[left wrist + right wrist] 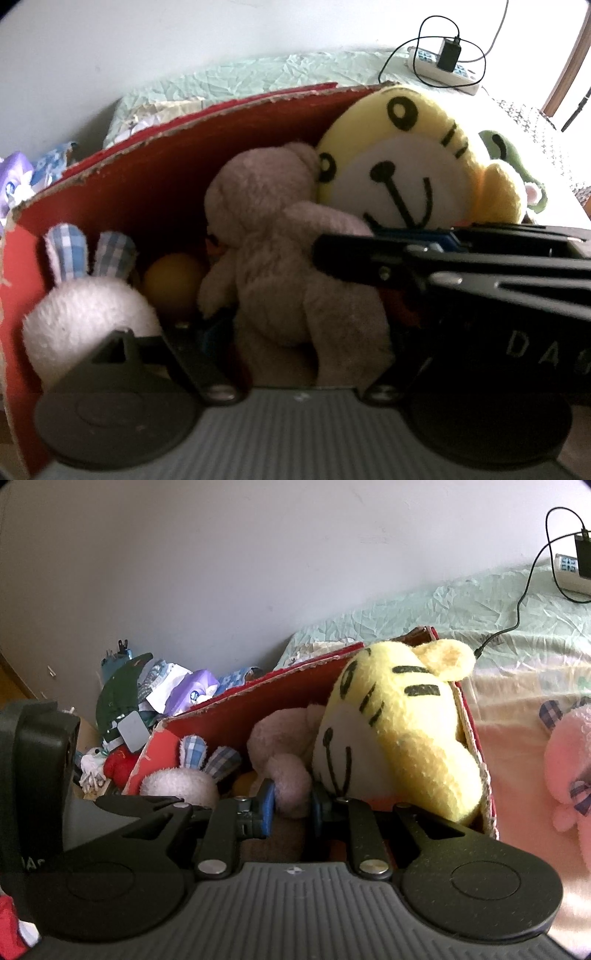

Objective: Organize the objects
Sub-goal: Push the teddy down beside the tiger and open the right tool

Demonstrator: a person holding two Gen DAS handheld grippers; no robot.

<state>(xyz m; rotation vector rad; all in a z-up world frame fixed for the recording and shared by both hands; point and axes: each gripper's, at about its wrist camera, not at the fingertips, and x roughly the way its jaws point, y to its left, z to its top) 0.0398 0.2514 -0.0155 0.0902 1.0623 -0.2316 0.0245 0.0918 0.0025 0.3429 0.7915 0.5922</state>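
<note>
Rumpled bedding lay beyond the red box point(266, 705), already packed with tiger point(402, 738) and rabbit point(181, 782). Right gripper point(291, 805) pinched the beige bear point(291, 786) between its pads. Left gripper's point(280, 354) state was unclear. Right of the fingers, a pink plush point(569, 775) remained outside.

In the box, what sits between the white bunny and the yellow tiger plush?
The beige teddy bear lies between the white bunny and the yellow tiger plush, with an orange ball beside the bunny. The left wrist view shows this best.
</note>
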